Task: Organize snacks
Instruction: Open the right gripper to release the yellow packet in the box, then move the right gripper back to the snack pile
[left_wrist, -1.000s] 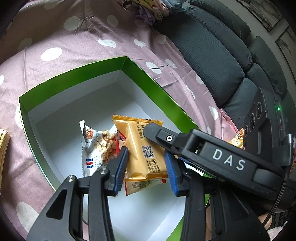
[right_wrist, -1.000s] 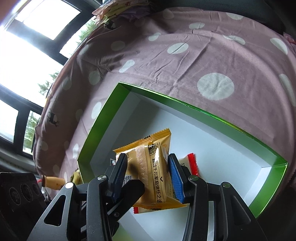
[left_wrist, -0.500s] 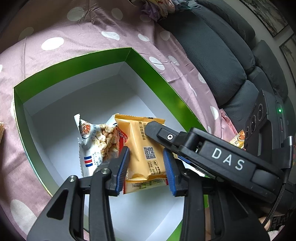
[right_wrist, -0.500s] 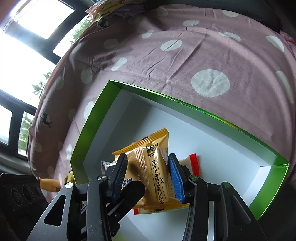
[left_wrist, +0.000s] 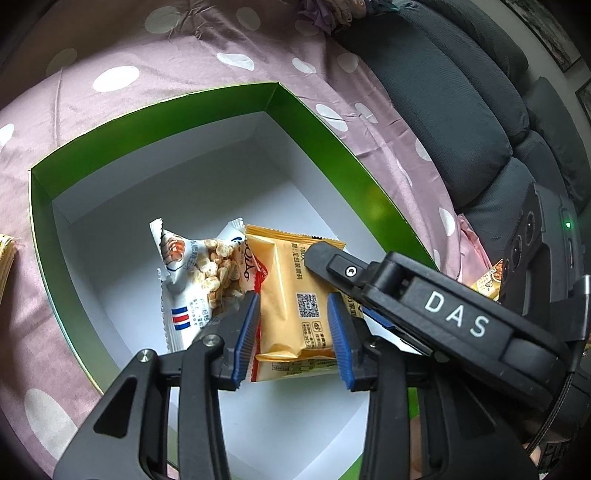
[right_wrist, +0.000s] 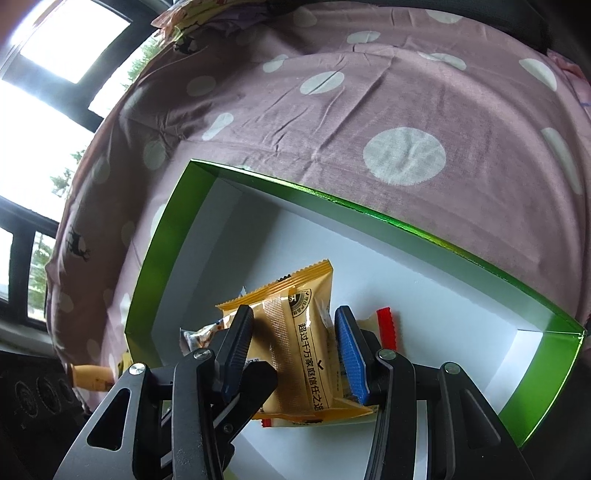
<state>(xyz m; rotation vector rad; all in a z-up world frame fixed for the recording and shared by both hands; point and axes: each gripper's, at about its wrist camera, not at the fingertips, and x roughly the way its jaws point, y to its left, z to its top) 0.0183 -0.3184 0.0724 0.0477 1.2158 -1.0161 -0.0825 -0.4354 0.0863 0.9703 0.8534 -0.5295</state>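
Observation:
A green box with a white inside (left_wrist: 155, 110) (right_wrist: 535, 410) lies on the spotted pink cloth. In it lie an orange snack packet (left_wrist: 295, 291) (right_wrist: 295, 354), a white packet of puffed snack (left_wrist: 192, 284) (right_wrist: 199, 336) and a red-edged packet (right_wrist: 386, 326) underneath. My left gripper (left_wrist: 291, 339) is open, its blue pads either side of the orange packet. My right gripper (right_wrist: 295, 350) is open too, with its pads astride the same packet; its body (left_wrist: 424, 310) crosses the left wrist view.
A dark grey sofa (left_wrist: 461, 122) runs along the cloth's far side. More snack packets lie outside the box, one at the left edge (left_wrist: 5, 258) and one by the right gripper's camera (left_wrist: 487, 280). Windows (right_wrist: 37, 110) stand beyond the cloth.
Both grippers have come lower and closer over the orange packet in the box. The left gripper's pads have narrowed around it. The packets have not moved.

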